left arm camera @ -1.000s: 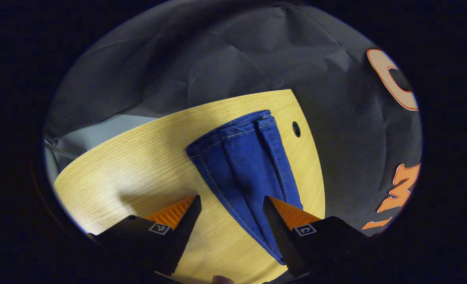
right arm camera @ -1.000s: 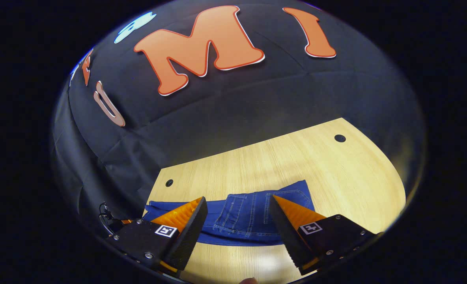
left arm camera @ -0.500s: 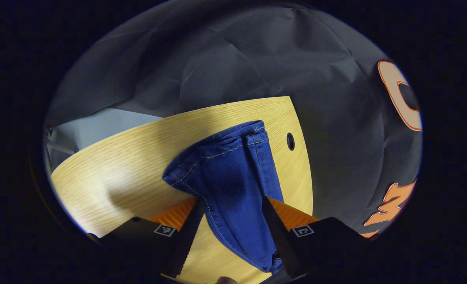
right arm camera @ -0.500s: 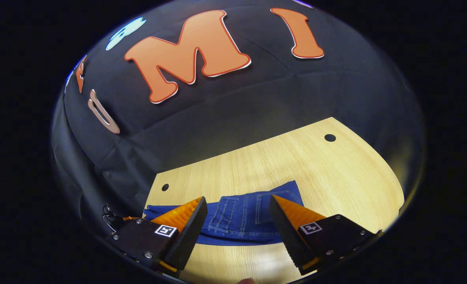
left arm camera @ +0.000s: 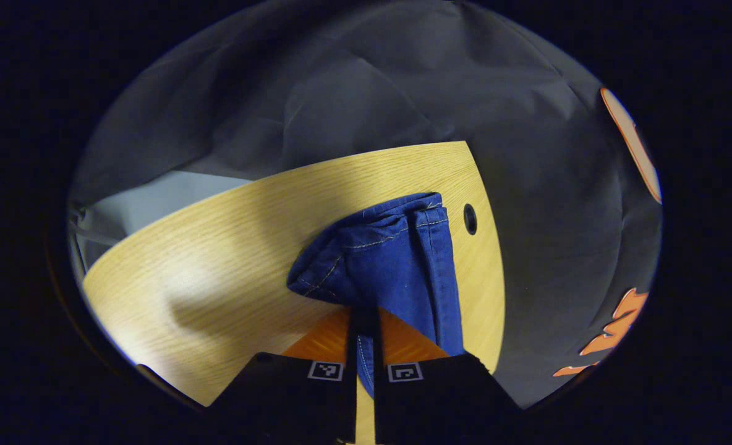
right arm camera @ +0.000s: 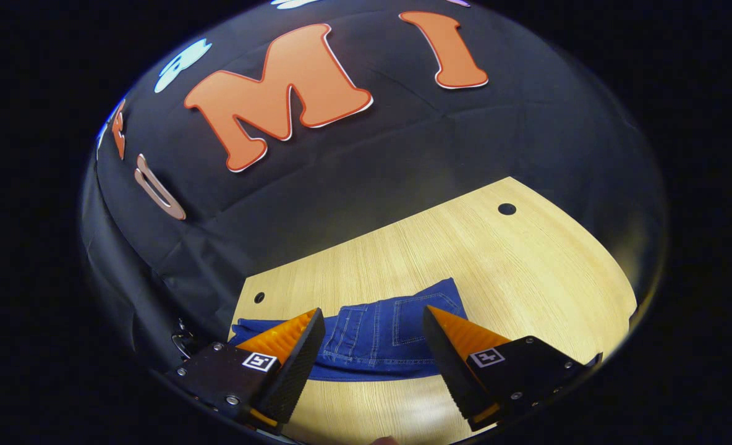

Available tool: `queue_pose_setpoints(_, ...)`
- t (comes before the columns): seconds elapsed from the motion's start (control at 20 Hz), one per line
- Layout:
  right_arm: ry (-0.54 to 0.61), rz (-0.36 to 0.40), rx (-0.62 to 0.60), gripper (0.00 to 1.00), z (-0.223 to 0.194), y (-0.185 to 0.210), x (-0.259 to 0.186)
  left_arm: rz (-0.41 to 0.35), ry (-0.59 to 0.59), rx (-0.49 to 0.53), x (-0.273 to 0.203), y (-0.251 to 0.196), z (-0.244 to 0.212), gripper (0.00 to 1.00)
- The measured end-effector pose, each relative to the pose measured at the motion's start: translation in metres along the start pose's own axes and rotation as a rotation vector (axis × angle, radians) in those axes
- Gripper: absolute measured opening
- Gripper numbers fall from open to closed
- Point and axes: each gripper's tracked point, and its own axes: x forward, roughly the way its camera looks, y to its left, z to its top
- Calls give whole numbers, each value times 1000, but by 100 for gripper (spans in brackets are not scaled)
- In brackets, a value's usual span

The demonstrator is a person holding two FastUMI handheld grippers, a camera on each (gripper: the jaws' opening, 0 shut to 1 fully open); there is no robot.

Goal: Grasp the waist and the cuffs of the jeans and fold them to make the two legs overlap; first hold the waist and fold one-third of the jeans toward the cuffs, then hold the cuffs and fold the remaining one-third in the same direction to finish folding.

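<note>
While the left claw (left arm camera: 364,334) is clenched on a bunched fold of the blue denim jeans (left arm camera: 391,259) near the cuffs, the hold looks narrow — only a pinch of the layered legs sits between its fingers. If just the top layer is caught, lifting could peel the legs apart and spoil the overlap. The right claw (right arm camera: 372,337) hangs released above the waist end, gripping nothing, so that end (pockets up on the pale wooden table (right arm camera: 527,266)) may drag or slide when the cuffs are pulled. The jeans lie near the table's edge — they could slip off.
</note>
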Motion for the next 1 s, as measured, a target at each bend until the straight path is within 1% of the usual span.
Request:
queue_pose_setpoints(0.05, 1, 3, 6, 98, 0, -2, 0, -23, -13, -35, -5, -2, 1, 11)
queue_pose_setpoints(0.1, 6, 0, 9, 98, -1, -5, -1, -58, -19, -44, -5, -5, 0, 3)
queue_pose_setpoints(0.25, -2, 4, 5, 97, 3, -8, -1, -86, -64, -16, -26, -11, 3, 3)
queue_pose_setpoints(0.3, -4, 10, 4, 97, 4, -8, -1, -112, -74, -4, -35, -20, 0, 3)
queue_pose_setpoints(0.45, -13, 24, 11, 97, 12, -14, -2, -156, -127, 42, -60, -42, -2, 2)
queue_pose_setpoints(0.55, -17, 39, 12, 97, 16, -16, 0, -198, -163, 73, -82, -61, -8, 3)
queue_pose_setpoints(0.85, -35, 83, -4, 98, 32, -23, 1, -255, -232, 249, -136, -114, -36, 3)
queue_pose_setpoints(0.9, -39, 83, -14, 98, 34, -26, 1, -272, -241, 282, -143, -128, -46, 3)
queue_pose_setpoints(1.0, -43, 90, -29, 98, 37, -32, 1, -279, -265, 344, -155, -149, -64, 3)
